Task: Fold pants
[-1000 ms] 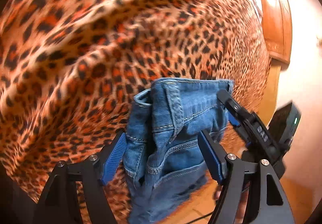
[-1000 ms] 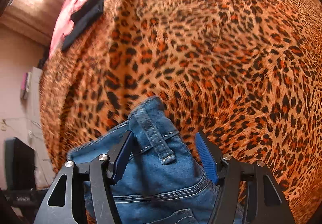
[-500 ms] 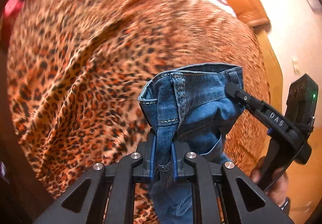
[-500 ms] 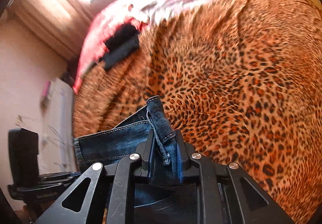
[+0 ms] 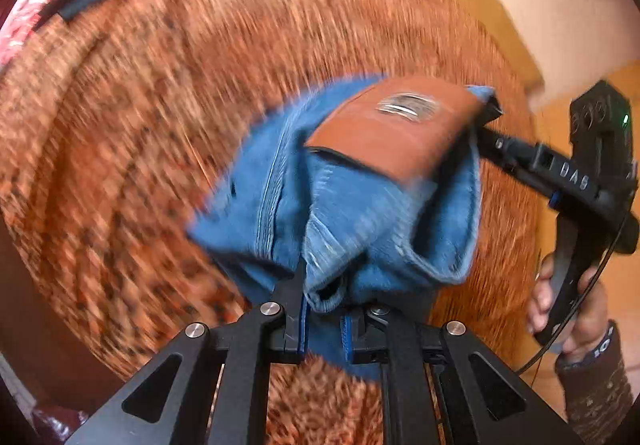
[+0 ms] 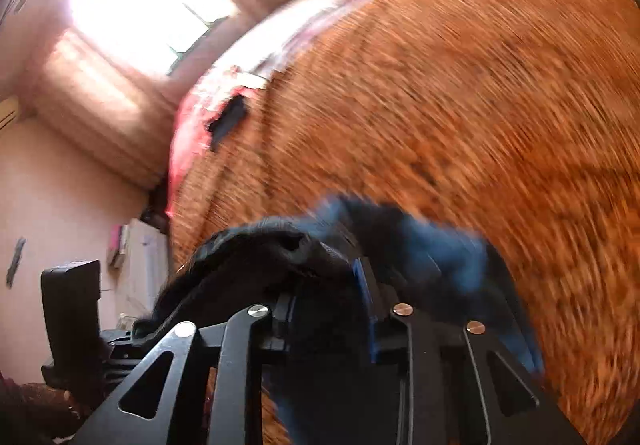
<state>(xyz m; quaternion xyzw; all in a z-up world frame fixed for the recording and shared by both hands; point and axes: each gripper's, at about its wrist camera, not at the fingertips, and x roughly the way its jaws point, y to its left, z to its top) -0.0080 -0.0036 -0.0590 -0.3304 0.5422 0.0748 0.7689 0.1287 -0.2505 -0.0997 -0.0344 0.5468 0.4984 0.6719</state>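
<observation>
Both pictures are blurred. The left claw (image 5: 324, 319) is closed tight on a bunched part of the blue jeans (image 5: 360, 213), which hang in the air above the bed with a leopard-pattern cover (image 5: 140, 125). A brown leather patch (image 5: 396, 129) faces up. The right claw (image 5: 486, 125) pinches the far edge of the waistband; in its own view it is closed on dark denim (image 6: 420, 257).

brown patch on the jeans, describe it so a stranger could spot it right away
Over the leopard-print bedspread, both claws hold up blue jeans. Near their upper edge sits the brown leather patch, the only tan rectangle on the denim, with a pale mark on it.
</observation>
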